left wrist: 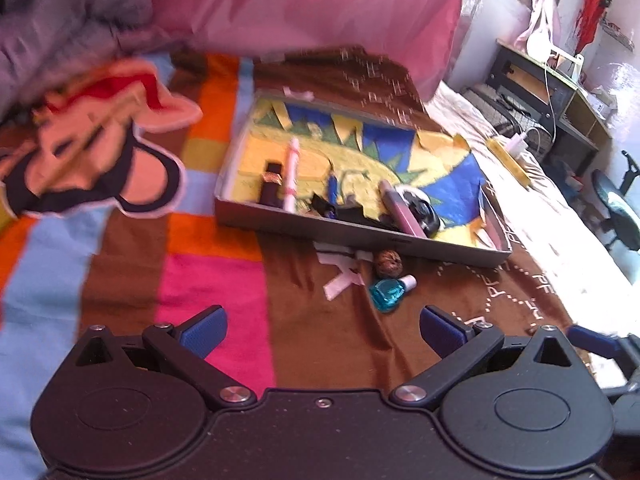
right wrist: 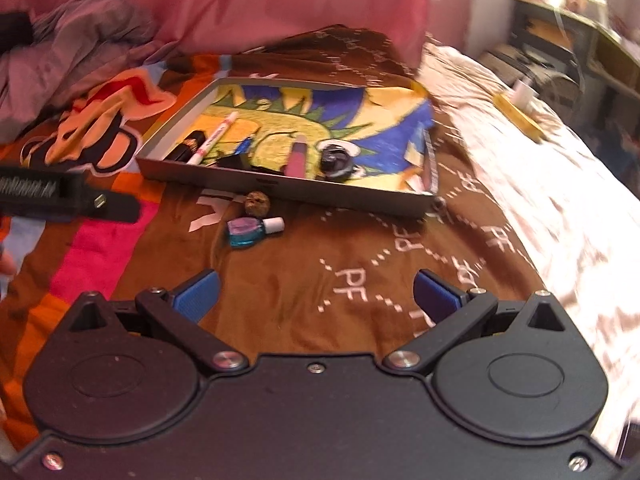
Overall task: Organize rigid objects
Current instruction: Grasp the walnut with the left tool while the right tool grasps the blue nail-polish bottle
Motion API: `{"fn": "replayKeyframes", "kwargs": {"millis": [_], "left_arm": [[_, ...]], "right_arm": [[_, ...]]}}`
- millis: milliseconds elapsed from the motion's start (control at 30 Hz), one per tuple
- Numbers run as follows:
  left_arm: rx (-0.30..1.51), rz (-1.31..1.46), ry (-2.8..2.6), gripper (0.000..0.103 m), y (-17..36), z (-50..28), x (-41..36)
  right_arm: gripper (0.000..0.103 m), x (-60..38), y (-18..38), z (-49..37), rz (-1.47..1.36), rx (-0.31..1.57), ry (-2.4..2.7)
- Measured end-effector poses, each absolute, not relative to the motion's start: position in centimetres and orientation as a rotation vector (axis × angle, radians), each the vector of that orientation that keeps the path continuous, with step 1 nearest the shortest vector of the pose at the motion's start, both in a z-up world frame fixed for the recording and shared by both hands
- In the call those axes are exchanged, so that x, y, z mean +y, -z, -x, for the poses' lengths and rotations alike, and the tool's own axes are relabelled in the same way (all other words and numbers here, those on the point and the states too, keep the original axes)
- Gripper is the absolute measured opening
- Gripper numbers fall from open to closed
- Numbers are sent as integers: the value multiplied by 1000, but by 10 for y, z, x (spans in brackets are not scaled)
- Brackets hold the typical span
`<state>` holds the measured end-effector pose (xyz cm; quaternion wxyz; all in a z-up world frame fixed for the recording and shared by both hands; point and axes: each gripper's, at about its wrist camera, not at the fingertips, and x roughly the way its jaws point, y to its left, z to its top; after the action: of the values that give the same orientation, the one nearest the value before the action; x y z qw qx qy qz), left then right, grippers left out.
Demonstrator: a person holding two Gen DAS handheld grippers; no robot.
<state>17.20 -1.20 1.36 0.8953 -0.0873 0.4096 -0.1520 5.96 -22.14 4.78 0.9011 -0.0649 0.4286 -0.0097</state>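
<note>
A shallow grey tray (left wrist: 360, 236) (right wrist: 280, 190) lined with a yellow, blue and green drawing lies on the bed. Inside lie a white pen (left wrist: 292, 176) (right wrist: 214, 136), a dark tube (left wrist: 270, 184) (right wrist: 190, 144), a pink tube (left wrist: 402, 208) (right wrist: 298, 156) and a round black item (left wrist: 418, 204) (right wrist: 336, 158). In front of the tray on the brown blanket sit a walnut (left wrist: 387, 263) (right wrist: 257, 203) and a small blue bottle with a white cap (left wrist: 390, 292) (right wrist: 250, 230). My left gripper (left wrist: 322, 326) and right gripper (right wrist: 316, 294) both stand open and empty, short of these two.
White paper scraps (left wrist: 340, 272) (right wrist: 212, 210) lie beside the walnut. A pink pillow (left wrist: 320, 4) and grey cloth (right wrist: 68, 44) sit behind the tray. A yellow box (left wrist: 508, 156) (right wrist: 520, 114) rests on the white sheet at right. The left gripper's body (right wrist: 60, 194) shows at the left edge.
</note>
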Motion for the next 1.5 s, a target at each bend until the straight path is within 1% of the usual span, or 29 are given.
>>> {"fn": "replayKeyframes", "kwargs": {"millis": [133, 367, 467, 667, 833, 867, 933, 1000, 1067, 1133, 1167, 1233, 1300, 1333, 1400, 1500], "left_arm": [[892, 252, 387, 102, -4, -201, -16], [866, 344, 490, 102, 11, -246, -29], [841, 332, 529, 102, 17, -256, -35], [847, 269, 618, 87, 28, -269, -51], [867, 276, 671, 69, 37, -279, -58], [872, 276, 675, 67, 38, -281, -60], [887, 283, 687, 56, 41, -285, -62], [902, 288, 696, 51, 44, -288, -64], [915, 291, 705, 47, 47, -291, -65], [931, 284, 705, 44, 51, -295, -68], [937, 282, 703, 44, 53, -296, -69], [953, 284, 700, 39, 56, -300, -70], [973, 277, 694, 35, 60, -303, -73], [979, 273, 692, 34, 61, -303, -73], [990, 261, 690, 32, 64, -304, -75], [995, 258, 688, 31, 66, -305, -77]], "right_arm": [[102, -213, -39, -75, 165, 887, -44], [102, -200, -13, -100, 179, 905, -134], [102, -195, -2, -109, 178, 908, -160], [102, -189, 17, -128, 145, 898, -197], [101, -190, 37, -141, 132, 895, -231], [99, -191, 40, -144, 127, 896, -233], [96, -193, 43, -147, 115, 897, -234], [90, -198, 48, -154, 102, 893, -238], [86, -200, 54, -162, 97, 894, -239], [85, -202, 58, -165, 92, 890, -247], [83, -202, 61, -167, 94, 890, -251], [81, -202, 65, -170, 106, 888, -261], [70, -200, 68, -173, 116, 883, -274], [68, -199, 68, -172, 121, 885, -277], [59, -198, 67, -171, 120, 884, -286], [51, -196, 67, -171, 129, 885, -291]]}}
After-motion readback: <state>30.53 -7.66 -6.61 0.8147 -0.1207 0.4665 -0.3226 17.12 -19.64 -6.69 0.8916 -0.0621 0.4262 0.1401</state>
